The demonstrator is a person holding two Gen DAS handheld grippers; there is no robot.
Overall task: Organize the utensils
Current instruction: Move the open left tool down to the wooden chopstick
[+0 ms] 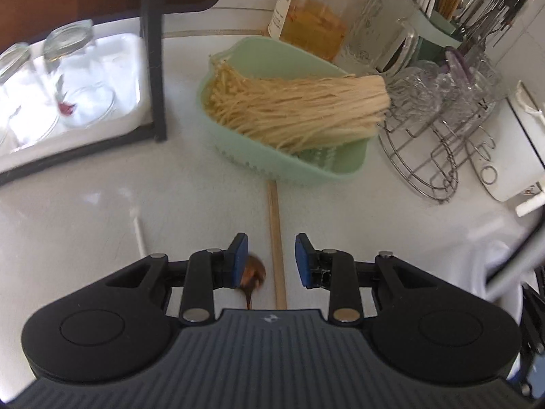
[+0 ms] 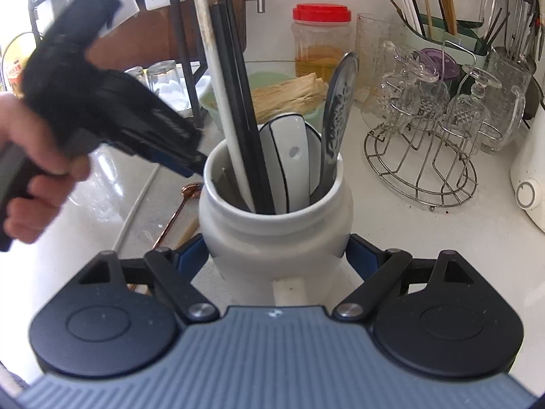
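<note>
The left gripper (image 1: 270, 260), fingers apart, hovers low-centre above a copper spoon (image 1: 252, 274) and 1 wooden chopstick (image 1: 276, 238), while the right gripper (image 2: 276, 255) clasps the white utensil jar (image 2: 276, 235) (only its own view shows the jar's chopsticks and spoons).

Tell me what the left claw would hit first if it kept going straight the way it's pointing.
Probably the mint green strainer basket holding the noodles. The open left claw points along the wooden chopstick lying on the counter, which leads straight to the basket, though depth is uncertain.
</note>
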